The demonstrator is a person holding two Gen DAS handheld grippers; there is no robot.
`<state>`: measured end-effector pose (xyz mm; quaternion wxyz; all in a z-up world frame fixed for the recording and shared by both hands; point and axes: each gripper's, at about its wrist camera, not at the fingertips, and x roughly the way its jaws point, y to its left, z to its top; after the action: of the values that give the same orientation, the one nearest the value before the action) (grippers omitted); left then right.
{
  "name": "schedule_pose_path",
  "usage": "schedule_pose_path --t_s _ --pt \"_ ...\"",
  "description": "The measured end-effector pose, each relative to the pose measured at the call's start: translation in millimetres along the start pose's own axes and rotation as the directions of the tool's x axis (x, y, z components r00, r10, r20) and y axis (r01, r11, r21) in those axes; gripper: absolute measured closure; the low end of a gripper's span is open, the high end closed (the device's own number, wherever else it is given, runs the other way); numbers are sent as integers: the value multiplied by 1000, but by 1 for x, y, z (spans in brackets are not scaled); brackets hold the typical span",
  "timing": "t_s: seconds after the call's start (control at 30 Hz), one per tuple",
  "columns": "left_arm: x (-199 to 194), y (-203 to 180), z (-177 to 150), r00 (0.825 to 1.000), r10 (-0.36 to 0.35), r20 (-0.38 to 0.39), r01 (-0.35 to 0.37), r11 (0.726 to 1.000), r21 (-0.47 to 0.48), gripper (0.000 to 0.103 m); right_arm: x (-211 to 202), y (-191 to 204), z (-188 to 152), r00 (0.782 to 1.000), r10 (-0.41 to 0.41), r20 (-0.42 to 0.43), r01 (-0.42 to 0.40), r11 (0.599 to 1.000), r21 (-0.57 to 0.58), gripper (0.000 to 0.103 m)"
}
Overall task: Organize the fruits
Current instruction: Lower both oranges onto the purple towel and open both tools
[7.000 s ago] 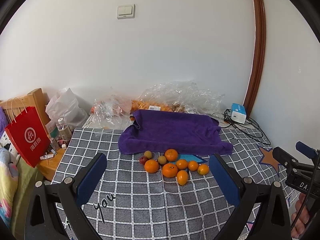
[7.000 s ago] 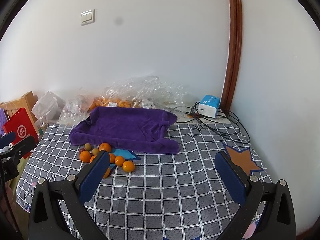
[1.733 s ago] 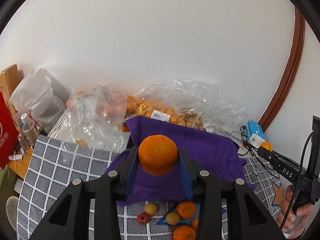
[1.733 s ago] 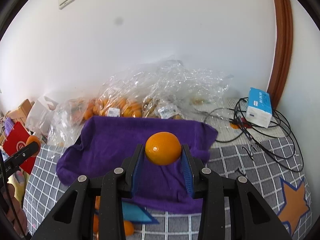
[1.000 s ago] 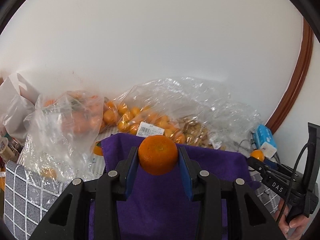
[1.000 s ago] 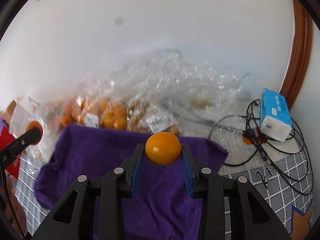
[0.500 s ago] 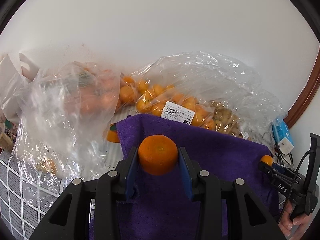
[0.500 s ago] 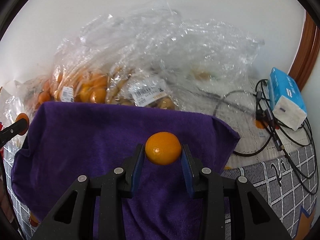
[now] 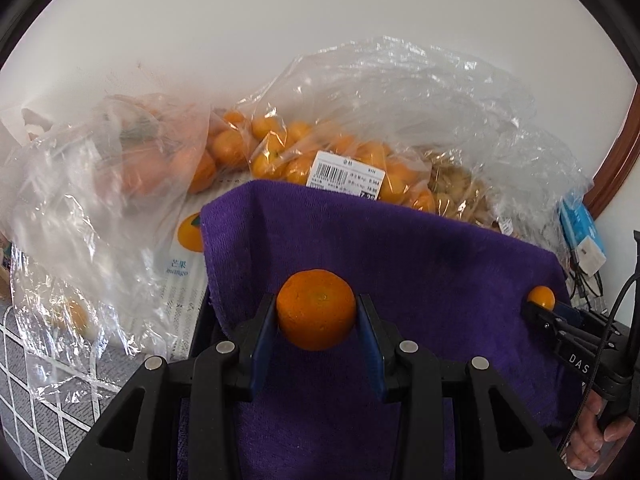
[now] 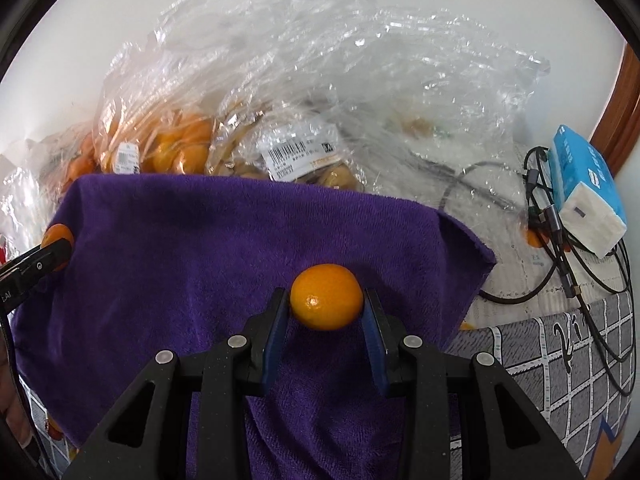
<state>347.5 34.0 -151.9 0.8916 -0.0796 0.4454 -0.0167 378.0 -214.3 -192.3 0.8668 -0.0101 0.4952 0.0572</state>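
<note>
Two oranges, one in each gripper, hang over a purple towel (image 9: 400,264) draped across the surface.

Left wrist view: the left gripper (image 9: 316,312) pinches a deep-orange mandarin (image 9: 316,309) between its blue pads at lower centre of the frame, above the towel's left half. At the right edge, the right gripper (image 9: 541,300) reaches in with a smaller orange (image 9: 541,298) at its tip, over the towel's right border; the person's hand (image 9: 596,436) grips its handle in the lower right corner. Behind the towel, in the upper half of the frame, lie clear plastic bags of oranges (image 9: 304,152), one bearing a barcode label (image 9: 346,176). A printed mango sheet (image 9: 184,248) sits at the towel's left edge, and a blue-and-white box (image 9: 580,236) is at far right.

Right wrist view: the right gripper (image 10: 326,312) clamps a smooth yellow-orange fruit (image 10: 326,296) at lower centre, above the towel (image 10: 200,248), near its right edge. At far left, the left gripper (image 10: 56,240) shows with its mandarin (image 10: 58,235) over the towel's left border. Crumpled plastic bags (image 10: 320,80) fill the upper frame. At right, black cables (image 10: 560,248) coil beside the blue-and-white box (image 10: 584,200), and a grey checked cloth (image 10: 560,352) covers the lower right.
</note>
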Motion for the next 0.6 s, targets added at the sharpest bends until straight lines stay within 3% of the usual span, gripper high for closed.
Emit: schedule_pose_path --t_s 0.17,0.33,0.5,0.6 --pt "7 -2 -3 998 21 -61 -21 1000 8 65 3 6 -1 1000 -17 -1 17 999 -28 66" --pt "9 -6 -7 997 36 -70 -34 999 30 65 4 5 0 1000 -7 -3 7 1000 -25 66" --pt "10 -12 -7 997 38 -66 -36 999 39 65 4 4 1 1000 14 -2 -14 999 -29 49" --pt "6 -18 -5 998 39 -51 -37 999 39 53 -4 6 2 1000 10 7 -10 999 -42 40"
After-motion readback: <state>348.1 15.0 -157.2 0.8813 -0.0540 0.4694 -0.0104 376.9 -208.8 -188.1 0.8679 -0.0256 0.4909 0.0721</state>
